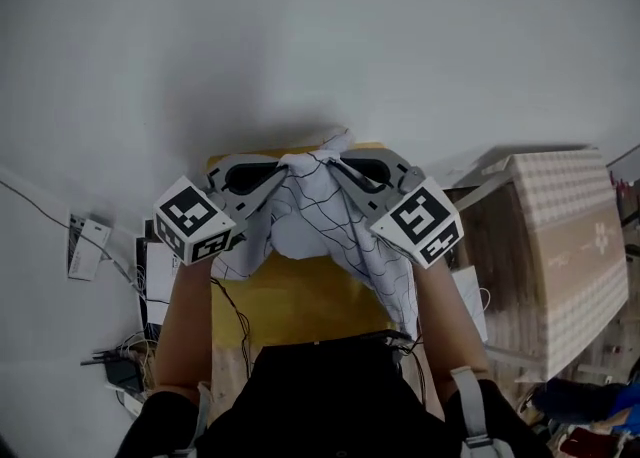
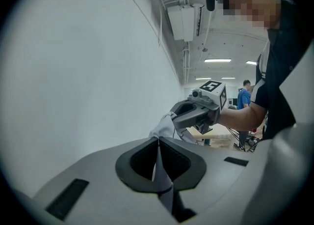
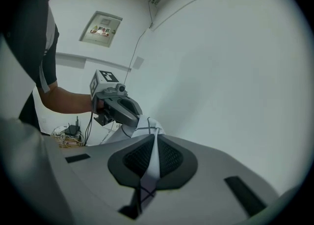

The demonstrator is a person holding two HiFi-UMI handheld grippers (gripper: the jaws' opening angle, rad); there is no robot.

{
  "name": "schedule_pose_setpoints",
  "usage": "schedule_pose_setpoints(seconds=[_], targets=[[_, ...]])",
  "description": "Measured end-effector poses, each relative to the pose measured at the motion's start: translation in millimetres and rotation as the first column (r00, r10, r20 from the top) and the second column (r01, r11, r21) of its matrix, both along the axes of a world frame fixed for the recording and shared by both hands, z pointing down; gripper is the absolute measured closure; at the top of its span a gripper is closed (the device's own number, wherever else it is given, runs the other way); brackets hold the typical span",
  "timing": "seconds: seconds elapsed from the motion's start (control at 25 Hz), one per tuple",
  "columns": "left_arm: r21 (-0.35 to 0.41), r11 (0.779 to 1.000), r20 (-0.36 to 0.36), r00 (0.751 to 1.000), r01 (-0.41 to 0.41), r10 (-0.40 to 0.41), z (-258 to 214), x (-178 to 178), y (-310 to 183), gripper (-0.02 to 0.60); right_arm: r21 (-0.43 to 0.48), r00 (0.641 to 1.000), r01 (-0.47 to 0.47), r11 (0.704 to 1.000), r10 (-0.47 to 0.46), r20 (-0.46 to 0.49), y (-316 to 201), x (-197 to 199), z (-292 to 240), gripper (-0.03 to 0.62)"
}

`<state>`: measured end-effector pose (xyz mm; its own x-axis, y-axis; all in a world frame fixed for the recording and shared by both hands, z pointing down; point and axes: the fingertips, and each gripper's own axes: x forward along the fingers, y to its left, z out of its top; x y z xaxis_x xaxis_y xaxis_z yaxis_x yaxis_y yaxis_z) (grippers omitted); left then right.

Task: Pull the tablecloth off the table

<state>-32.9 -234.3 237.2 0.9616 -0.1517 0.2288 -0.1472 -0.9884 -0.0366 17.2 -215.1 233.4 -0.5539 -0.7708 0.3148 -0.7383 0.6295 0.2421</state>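
Late stage of the pull, by the look of it. Tablecloth [image 1: 318, 214], white with thin dark lines, is bunched up and held in the air between both grippers, above the yellow table [image 1: 300, 311].

- Left gripper [image 1: 275, 176]: jaws pressed together, pinching a fold of the cloth; the fabric runs through the slot between them in the left gripper view.
- Right gripper [image 1: 342, 168]: same, jaws clamped on a fold, the cloth trailing down behind.
- The two grippers sit just beside each other, tips angled inward, close to the white wall [image 1: 300, 36].

A tail of cloth hangs down on the person's right, across the yellow top toward its near edge. Whether it rests on the surface cannot be told.

Next move likely calls for carrying that tail clear of the table without loosening either pinch.

Room: wall closes off the front. Wooden furniture [image 1: 560, 246] stands to the right, cables [image 1: 125, 371] on the floor to the left. Upward and back toward the body looks free.
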Motion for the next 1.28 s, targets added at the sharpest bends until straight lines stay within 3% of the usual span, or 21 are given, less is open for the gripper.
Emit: schedule_pose_setpoints(seconds=[0.2,0.36,0.76,1.16,1.28], targets=[[0.084,0.996,-0.018,0.999,-0.043,0.044,-45.1,3.9,9.5,0.568,0.062,1.000,0.005,0.998,-0.004,-0.004,1.6,-0.1,-41.3,0.574],[0.115,0.993,-0.090,0.995,-0.037,0.048,-85.5,13.3,14.3,0.568,0.138,1.000,0.018,0.990,-0.020,0.008,4.2,10.6,-80.5,0.574],[0.267,0.964,-0.213,0.974,-0.012,0.071,-205.9,12.2,6.2,0.568,0.332,0.994,0.059,0.941,-0.087,0.069,-8.2,3.4,-201.6,0.574],[0.278,0.959,-0.300,0.943,-0.061,0.147,-294.1,29.3,-15.5,0.568,0.395,0.976,0.083,0.915,-0.154,0.154,-37.4,14.0,-287.7,0.574],[0.301,0.952,-0.332,0.930,-0.056,0.159,-319.6,28.0,-3.8,0.568,0.431,0.969,0.095,0.897,-0.183,0.168,-23.7,8.5,-312.1,0.574]])
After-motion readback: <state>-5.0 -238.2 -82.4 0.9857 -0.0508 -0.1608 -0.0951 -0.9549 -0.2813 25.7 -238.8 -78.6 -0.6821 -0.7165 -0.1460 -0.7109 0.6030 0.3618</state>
